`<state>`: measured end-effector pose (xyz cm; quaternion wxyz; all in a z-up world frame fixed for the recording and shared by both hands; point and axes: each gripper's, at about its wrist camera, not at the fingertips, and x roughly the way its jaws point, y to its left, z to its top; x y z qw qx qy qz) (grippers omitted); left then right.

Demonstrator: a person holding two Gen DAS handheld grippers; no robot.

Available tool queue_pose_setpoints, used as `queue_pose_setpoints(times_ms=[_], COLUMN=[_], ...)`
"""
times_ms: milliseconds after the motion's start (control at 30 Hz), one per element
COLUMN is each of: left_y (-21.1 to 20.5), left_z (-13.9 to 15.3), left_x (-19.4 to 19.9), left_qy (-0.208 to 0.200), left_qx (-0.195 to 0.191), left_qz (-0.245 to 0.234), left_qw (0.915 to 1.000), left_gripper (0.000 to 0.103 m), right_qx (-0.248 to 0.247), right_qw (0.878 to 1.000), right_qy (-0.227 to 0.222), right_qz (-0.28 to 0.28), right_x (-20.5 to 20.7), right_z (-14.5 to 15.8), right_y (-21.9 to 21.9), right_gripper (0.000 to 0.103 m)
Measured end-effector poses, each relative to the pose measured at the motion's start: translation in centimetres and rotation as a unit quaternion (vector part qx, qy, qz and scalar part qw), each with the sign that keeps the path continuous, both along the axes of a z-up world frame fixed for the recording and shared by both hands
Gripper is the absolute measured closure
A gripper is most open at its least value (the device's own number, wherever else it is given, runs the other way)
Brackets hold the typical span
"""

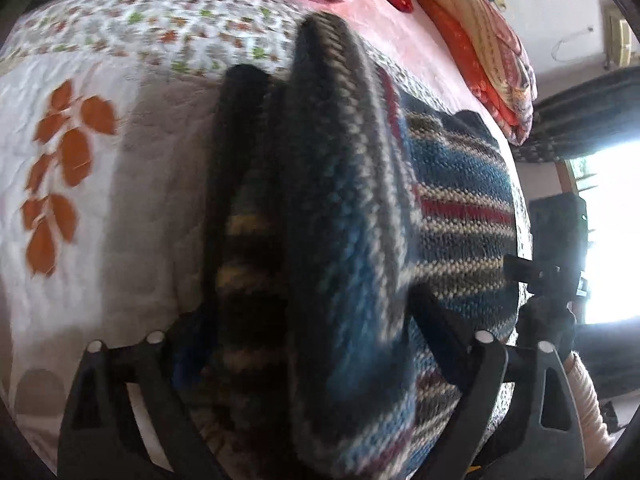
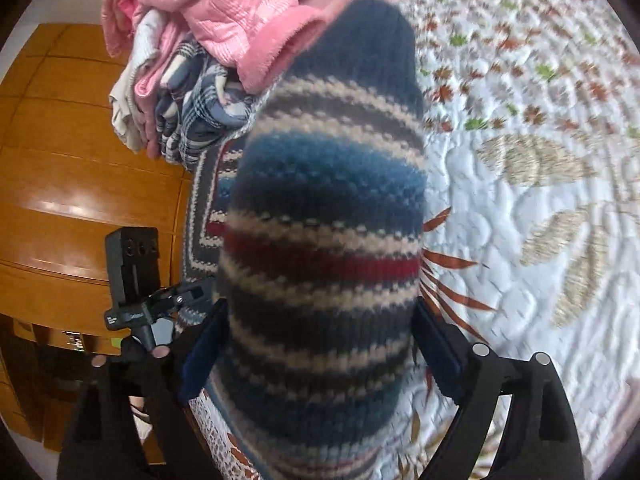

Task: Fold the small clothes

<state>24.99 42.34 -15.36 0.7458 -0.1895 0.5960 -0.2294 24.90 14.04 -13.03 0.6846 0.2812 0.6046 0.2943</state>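
A knitted sweater (image 1: 460, 184) striped in blue, grey, cream and red lies partly on the bed, with a thick fold raised toward the camera. My left gripper (image 1: 312, 332) is shut on that fold, which fills the space between its black fingers (image 1: 452, 344). In the right wrist view a rolled part of the same sweater (image 2: 328, 184) stands up between the pads (image 2: 436, 340) of my right gripper (image 2: 320, 340), which is shut on it. Each view shows the other gripper beside the sweater: the right gripper (image 1: 548, 280) and the left gripper (image 2: 136, 280).
The bed carries a white quilt (image 2: 520, 240) with orange leaf prints (image 1: 64, 176). A pile of pink and plaid clothes (image 2: 200, 60) sits at its far edge by wooden panelling (image 2: 60, 160). Folded orange blankets (image 1: 488, 64) lie beyond the sweater, near a bright window (image 1: 608, 220).
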Motion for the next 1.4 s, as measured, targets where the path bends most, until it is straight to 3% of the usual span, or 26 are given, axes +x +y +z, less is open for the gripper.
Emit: queue_pose_setpoints(times_ms=[100, 133, 167, 200, 267, 400, 533, 667, 833, 933, 1100, 1267, 1400], left_y=[-1.0, -1.1, -1.3, -1.5, -1.1, -1.4, -4.3, -8.6, -15.1, -18.3, -21.5, -22.8, -22.4], left_z=[-0.1, -0.1, 0.0, -0.1, -0.3, 0.6, 2.9, 5.3, 7.3, 6.6, 3.0, 1.5, 0.8], left_x=[0.4, 0.4, 0.3, 0.3, -0.1, -1.7, -4.3, -8.3, -13.1, -15.6, -18.3, -19.3, -19.7], left_qy=[-0.004, -0.009, -0.011, -0.01, -0.004, -0.022, -0.036, -0.043, -0.05, -0.037, -0.001, -0.032, -0.039], left_qx=[0.008, 0.007, 0.007, 0.007, -0.022, -0.055, -0.079, -0.109, -0.095, -0.083, -0.057, -0.02, -0.018], left_qz=[-0.016, -0.017, -0.019, -0.015, 0.007, 0.022, 0.007, -0.008, -0.047, -0.055, -0.061, -0.056, -0.049], left_qw=[0.9998, 0.9998, 0.9997, 0.9998, 0.9997, 0.998, 0.9962, 0.9931, 0.9931, 0.9943, 0.9965, 0.9977, 0.9979], left_gripper=[0.013, 0.019, 0.038, 0.047, 0.057, 0.063, 0.064, 0.064, 0.063, 0.063, 0.062, 0.057, 0.048], right_qx=[0.004, 0.006, 0.001, -0.001, 0.003, 0.004, -0.015, -0.041, -0.053, -0.052, -0.054, -0.051, -0.046], right_qw=[1.0, 1.0, 1.0, 1.0, 1.0, 0.999, 0.998, 0.995, 0.994, 0.996, 0.996, 0.997, 0.998], right_qy=[0.002, -0.004, -0.006, -0.008, -0.018, -0.028, -0.051, -0.06, -0.053, -0.034, 0.003, 0.028, 0.02], right_qz=[0.006, 0.008, 0.009, 0.007, 0.007, 0.014, 0.046, 0.073, 0.074, 0.067, 0.066, 0.041, 0.036], right_x=[0.3, 0.3, 0.2, 0.1, -0.3, -1.7, -3.8, -7.1, -12.4, -15.5, -18.7, -19.3, -19.6], right_z=[-0.7, -0.6, -0.4, -0.3, 0.2, 1.9, 5.3, 9.2, 11.1, 9.8, 5.7, 1.6, 1.2], right_y=[1.4, 1.8, 1.9, 1.9, 1.6, 0.3, -1.3, -5.6, -11.2, -14.3, -16.4, -17.8, -18.5], right_gripper=[0.006, 0.009, 0.017, 0.021, 0.037, 0.045, 0.046, 0.046, 0.045, 0.045, 0.045, 0.042, 0.039])
